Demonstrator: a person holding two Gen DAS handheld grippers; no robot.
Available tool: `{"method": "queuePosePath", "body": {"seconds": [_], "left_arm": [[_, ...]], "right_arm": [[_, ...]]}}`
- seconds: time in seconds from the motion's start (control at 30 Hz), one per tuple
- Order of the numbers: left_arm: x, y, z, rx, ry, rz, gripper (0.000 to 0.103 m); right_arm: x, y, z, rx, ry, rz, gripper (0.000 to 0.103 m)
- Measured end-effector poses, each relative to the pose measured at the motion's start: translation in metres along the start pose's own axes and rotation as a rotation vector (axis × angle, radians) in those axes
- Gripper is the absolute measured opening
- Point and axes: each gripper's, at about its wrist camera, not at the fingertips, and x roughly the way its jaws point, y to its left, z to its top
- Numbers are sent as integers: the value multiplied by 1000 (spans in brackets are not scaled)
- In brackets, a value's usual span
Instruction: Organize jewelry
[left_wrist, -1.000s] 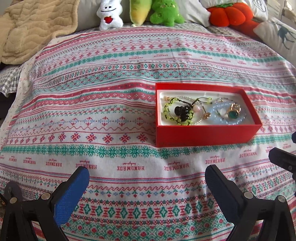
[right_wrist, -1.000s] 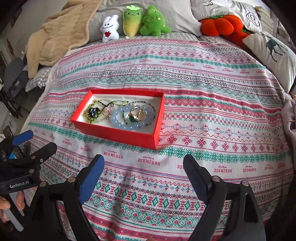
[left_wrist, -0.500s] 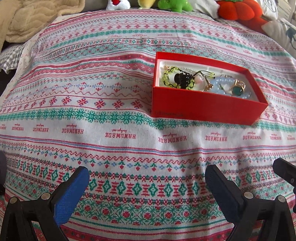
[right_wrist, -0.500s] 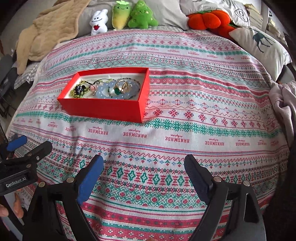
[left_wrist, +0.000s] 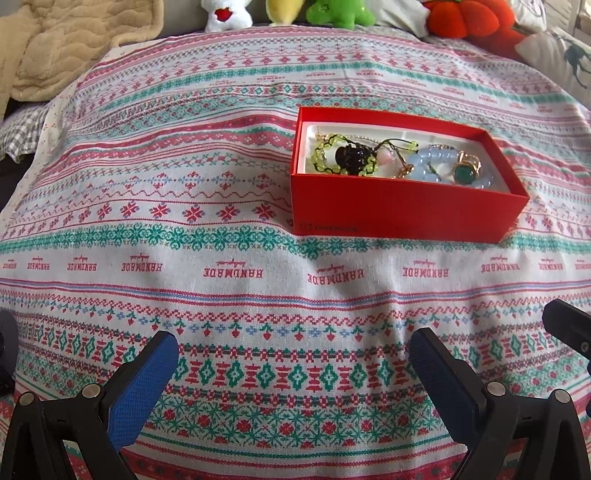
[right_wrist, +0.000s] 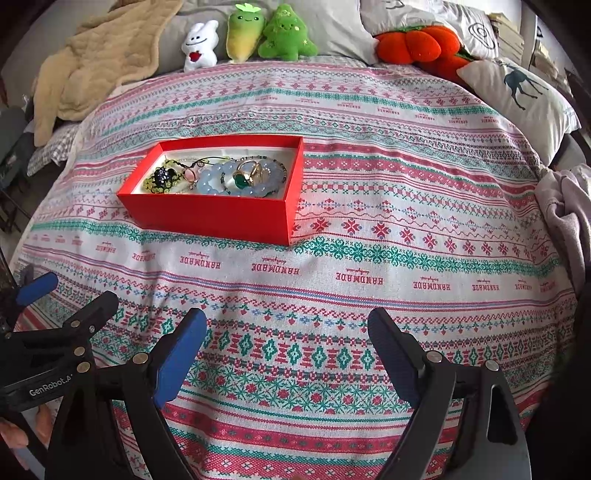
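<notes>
Here, both grippers hover over the red, green and white patterned knit bedspread (left_wrist: 184, 229), and neither holds or touches anything. The left gripper (left_wrist: 291, 365) has its blue-padded fingers (left_wrist: 144, 384) spread wide apart, with only bedspread between them. The right gripper (right_wrist: 286, 350) is the same — fingers (right_wrist: 181, 354) wide apart, nothing clamped.

The open red cardboard box (left_wrist: 399, 206) sits on the bedspread, at about 1 o'clock in the left wrist view and 11 o'clock in the right wrist view, well apart from both grippers. Inside it lie a yellow-green beaded bracelet with a dark charm (left_wrist: 343, 158), a pale blue beaded bracelet (right_wrist: 218, 181) and a gold ring with a green stone (left_wrist: 466, 170) — the ring rests on the blue beads.

Plush toys (right_wrist: 255, 33) line the bed's far edge at 12 o'clock.
</notes>
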Motion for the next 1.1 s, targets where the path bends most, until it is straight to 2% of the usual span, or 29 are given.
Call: {"method": "queuePosePath", "body": {"seconds": [1.1], "left_arm": [[3,3,-1,17,-12,24,102]], "right_arm": [[5,6,-2,-22,13,-1,91]]}}
